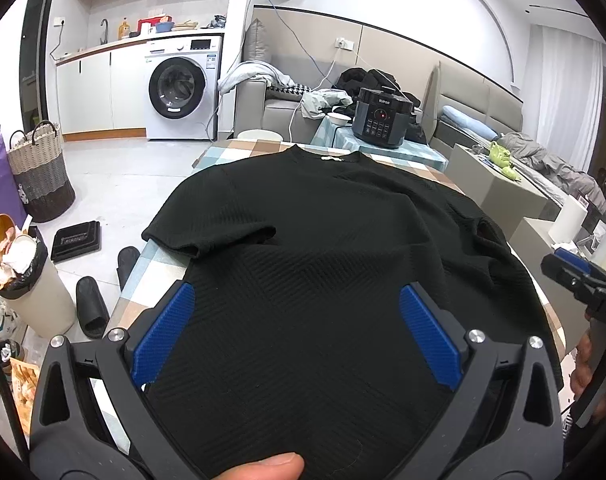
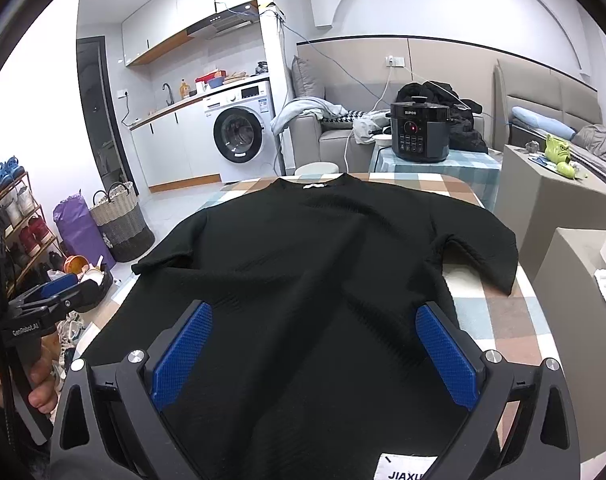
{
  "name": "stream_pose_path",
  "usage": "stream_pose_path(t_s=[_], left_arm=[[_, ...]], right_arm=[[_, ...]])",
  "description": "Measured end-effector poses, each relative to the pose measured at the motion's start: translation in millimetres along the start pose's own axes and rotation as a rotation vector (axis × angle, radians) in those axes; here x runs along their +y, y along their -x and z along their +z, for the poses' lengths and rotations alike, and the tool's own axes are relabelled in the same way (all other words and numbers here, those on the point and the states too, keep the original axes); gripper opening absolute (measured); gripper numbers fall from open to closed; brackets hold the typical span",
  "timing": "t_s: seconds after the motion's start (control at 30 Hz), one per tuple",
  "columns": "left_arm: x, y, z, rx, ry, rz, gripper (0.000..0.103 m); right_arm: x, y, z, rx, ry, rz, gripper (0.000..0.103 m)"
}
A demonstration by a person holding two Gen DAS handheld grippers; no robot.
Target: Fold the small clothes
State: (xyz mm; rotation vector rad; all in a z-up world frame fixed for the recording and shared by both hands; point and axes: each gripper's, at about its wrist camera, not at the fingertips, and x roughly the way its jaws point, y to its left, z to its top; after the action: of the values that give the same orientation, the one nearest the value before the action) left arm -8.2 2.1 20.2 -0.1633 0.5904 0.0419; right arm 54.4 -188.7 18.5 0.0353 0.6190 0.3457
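A black short-sleeved knit shirt (image 1: pixel 327 232) lies spread flat, collar away from me, on a table with a checked cloth (image 1: pixel 159 264). My left gripper (image 1: pixel 297 292) hovers open over the shirt's lower left part, blue pads wide apart with nothing between them. My right gripper (image 2: pixel 315 312) hovers open over the shirt (image 2: pixel 315 248) near its lower middle, also holding nothing. The right gripper (image 1: pixel 583 280) shows at the right edge of the left wrist view, and the left gripper (image 2: pixel 43 300) at the left edge of the right wrist view. Both sleeves lie out to the sides.
A black pressure cooker (image 2: pixel 421 132) stands on a smaller checked table behind. A grey sofa (image 2: pixel 335 136) with clothes, a washing machine (image 1: pixel 179 92), a woven basket (image 1: pixel 39 176), a full bin (image 1: pixel 23 280) and slippers (image 1: pixel 91 304) surround the table. Grey boxes (image 2: pixel 551 200) stand at the right.
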Motion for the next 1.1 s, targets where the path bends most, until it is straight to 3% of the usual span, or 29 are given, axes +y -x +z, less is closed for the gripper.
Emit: stream_pose_path(t_s=[0.43, 0.8, 1.1], left_arm=[[0.1, 7.3, 0.2, 0.001, -0.006, -0.019, 0.102], [-3.1, -9.8, 4.9, 0.051, -0.012, -0.020, 0.102], [-3.7, -31.6, 11.7, 0.091, -0.018, -0.005, 0.102]], right_arm=[[-0.2, 2.9, 5.1, 0.003, -0.005, -0.005, 0.103], [-10.2, -10.6, 7.2, 0.031, -0.033, -0.038, 0.103], [-18.9, -19.9, 13.3, 0.048, -0.070, -0.015, 0.103]])
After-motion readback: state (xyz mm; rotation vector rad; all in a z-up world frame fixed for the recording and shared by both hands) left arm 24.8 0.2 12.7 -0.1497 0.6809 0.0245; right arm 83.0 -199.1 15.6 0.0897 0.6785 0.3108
